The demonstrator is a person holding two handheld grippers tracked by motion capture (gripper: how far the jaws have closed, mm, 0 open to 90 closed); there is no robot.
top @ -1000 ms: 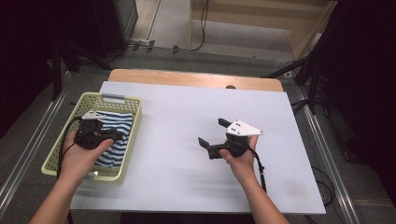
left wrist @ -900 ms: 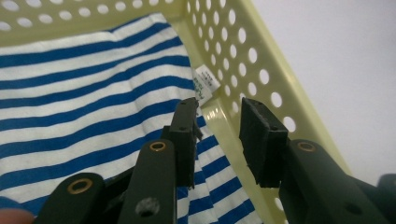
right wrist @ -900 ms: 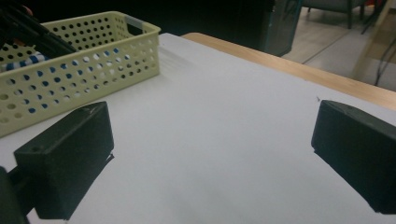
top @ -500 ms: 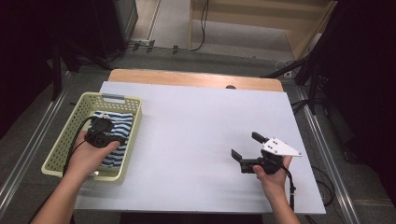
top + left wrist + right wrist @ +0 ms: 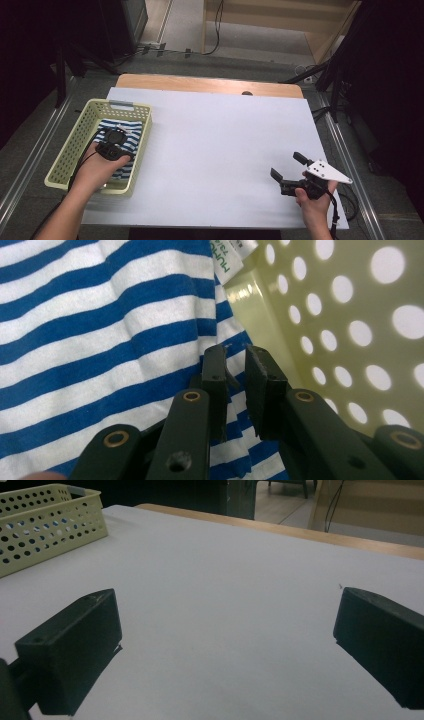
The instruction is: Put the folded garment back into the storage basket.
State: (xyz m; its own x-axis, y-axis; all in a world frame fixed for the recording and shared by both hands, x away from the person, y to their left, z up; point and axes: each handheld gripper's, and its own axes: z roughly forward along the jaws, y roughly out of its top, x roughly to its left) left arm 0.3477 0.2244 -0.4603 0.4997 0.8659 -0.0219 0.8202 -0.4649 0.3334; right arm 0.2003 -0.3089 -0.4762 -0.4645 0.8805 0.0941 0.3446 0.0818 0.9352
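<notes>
High view: one basket, one striped cloth in it. My left claw has just been closing and now pinches that cloth; my right claw is wide open, holding nothing.

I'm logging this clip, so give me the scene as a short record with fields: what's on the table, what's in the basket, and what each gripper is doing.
surface: white table cover
container: pale yellow perforated basket, at the table's left edge
contents: blue and white striped cloth lying in the basket
left gripper: down in the basket, jaws have just been closing, a fold of the striped cloth between them
right gripper: near the table's right front corner, jaws wide open with nothing between them
cloth label: white tag with green print, too cropped to read
</notes>
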